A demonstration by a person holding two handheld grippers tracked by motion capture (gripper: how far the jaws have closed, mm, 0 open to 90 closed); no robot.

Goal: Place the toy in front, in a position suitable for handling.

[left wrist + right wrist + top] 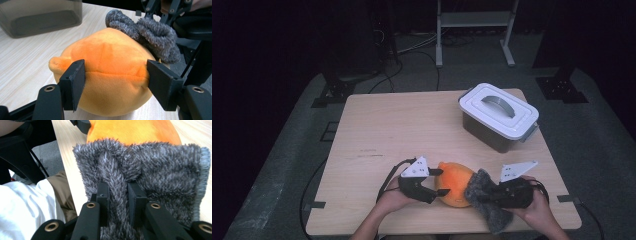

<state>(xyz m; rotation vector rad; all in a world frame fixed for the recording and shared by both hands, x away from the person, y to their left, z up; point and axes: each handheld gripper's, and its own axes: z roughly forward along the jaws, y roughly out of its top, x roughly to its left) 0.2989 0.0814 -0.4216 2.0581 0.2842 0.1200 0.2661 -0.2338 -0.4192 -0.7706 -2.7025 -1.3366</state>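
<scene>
1. Two grippers meet at the orange plush toy (pixel 455 190), which lies at the near edge of the bench (pixel 402 130), well in front of the lidded grey storage box (pixel 498 117).
2. Left gripper (pixel 438 181): its jaws stand wide, one on each flank of the plush toy, touching or nearly touching the fabric; I cannot tell whether they press in. If they close on so round and soft a body, the toy could squeeze out forward and roll.
3. Right gripper (pixel 118 195): its jaws are pinched nearly together on a fold of the fuzzy grey sock (pixel 150 170), which drapes against the plush toy's right side. The bite takes only a thin ridge of pile, so a tug could slip it free.
4. Because the sock hangs past the bench edge beside the toy, losing that pinch would likely drop it toward the person's lap.
5. Pulling the sock while the toy is unsecured could drag the toy off the same edge.
</scene>
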